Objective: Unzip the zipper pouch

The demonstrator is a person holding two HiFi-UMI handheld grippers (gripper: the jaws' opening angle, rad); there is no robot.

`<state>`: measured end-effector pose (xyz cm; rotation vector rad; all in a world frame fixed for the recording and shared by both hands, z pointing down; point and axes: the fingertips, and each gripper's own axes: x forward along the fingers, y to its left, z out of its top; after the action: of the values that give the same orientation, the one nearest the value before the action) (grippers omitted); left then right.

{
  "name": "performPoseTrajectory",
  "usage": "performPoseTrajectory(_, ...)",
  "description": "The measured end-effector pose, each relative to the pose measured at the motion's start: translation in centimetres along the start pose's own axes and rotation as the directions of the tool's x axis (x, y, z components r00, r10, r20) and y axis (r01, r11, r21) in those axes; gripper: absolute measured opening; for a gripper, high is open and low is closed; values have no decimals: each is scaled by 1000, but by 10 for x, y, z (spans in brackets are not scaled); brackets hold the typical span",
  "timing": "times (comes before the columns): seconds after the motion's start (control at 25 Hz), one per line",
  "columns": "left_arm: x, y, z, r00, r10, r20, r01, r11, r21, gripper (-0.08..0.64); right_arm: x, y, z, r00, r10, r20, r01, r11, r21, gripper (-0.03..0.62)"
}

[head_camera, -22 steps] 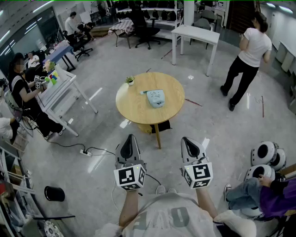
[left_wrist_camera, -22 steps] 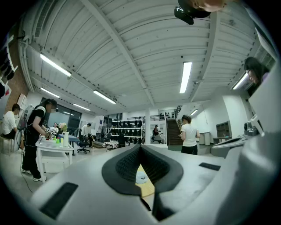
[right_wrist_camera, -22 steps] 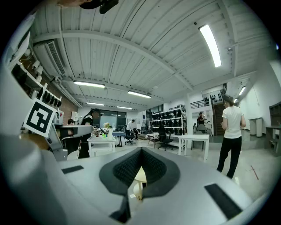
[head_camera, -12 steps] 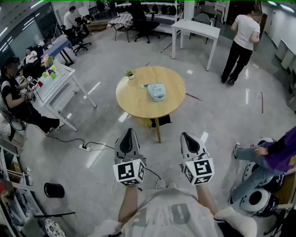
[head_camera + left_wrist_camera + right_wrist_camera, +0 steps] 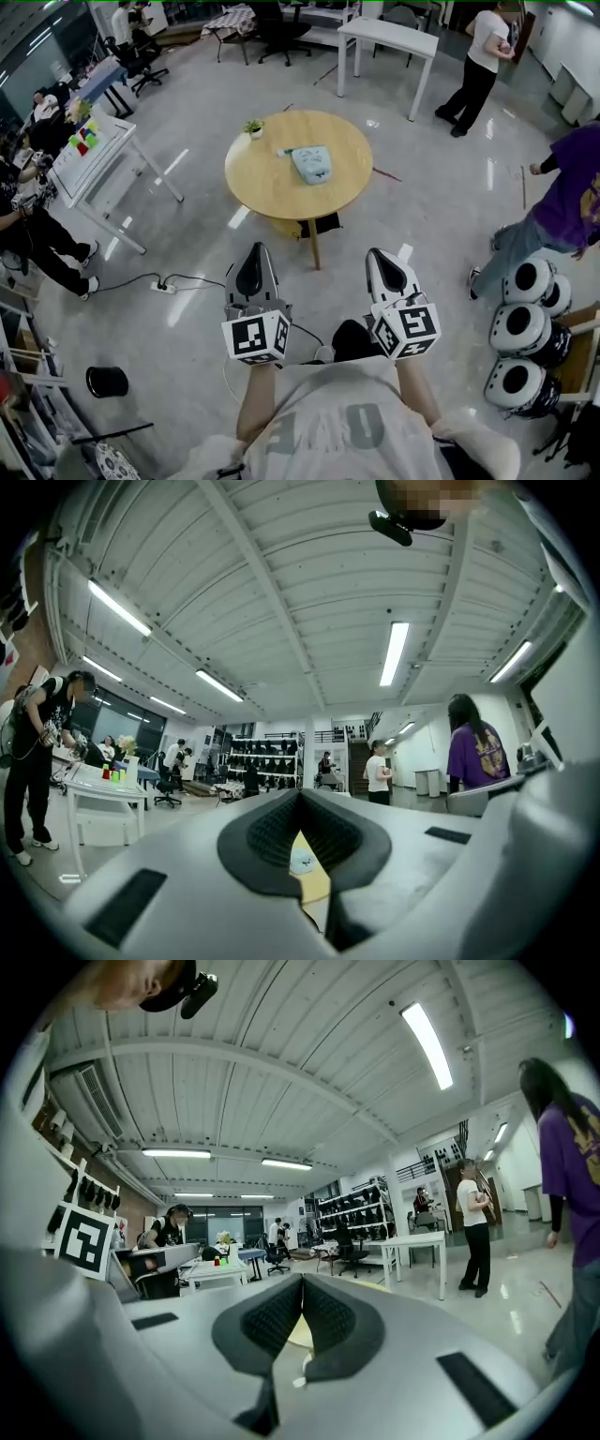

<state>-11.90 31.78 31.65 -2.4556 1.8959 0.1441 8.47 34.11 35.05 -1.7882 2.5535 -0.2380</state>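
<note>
A light blue zipper pouch (image 5: 312,164) lies flat on the round wooden table (image 5: 272,192), right of centre, well ahead of me. Both grippers are held side by side in the air over the floor, short of the table. My left gripper (image 5: 253,249) is shut with nothing in it, and my right gripper (image 5: 379,254) is likewise shut and empty. In the left gripper view the closed left gripper (image 5: 300,799) leaves a slit through which the pouch (image 5: 302,860) shows small and far. The right gripper (image 5: 302,1283) in its own view shows only a sliver of the table (image 5: 298,1333).
A small potted plant (image 5: 253,127) stands at the table's far left edge. A white table (image 5: 89,155) and seated people are at left, a power strip (image 5: 164,286) on the floor. A person in purple (image 5: 567,202) and round white machines (image 5: 525,328) are at right.
The table now sits slightly nearer and to the left in the head view. The person in purple has stood up at right; the person in white has walked farther away. Both grippers stay shut.
</note>
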Motion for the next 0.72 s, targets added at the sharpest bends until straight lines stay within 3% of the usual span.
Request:
performPoseTrajectory(0.36,31,16,-15,1000,0,5,0,1000,-10,25,41,-5,-9,1000,16,-8,-16,1000,22,29)
performPoseTrajectory(0.72,119,44,-36,999,44,2,-44,999,3,25,149,-46,-9,999,51,-8,-50,998,46,29)
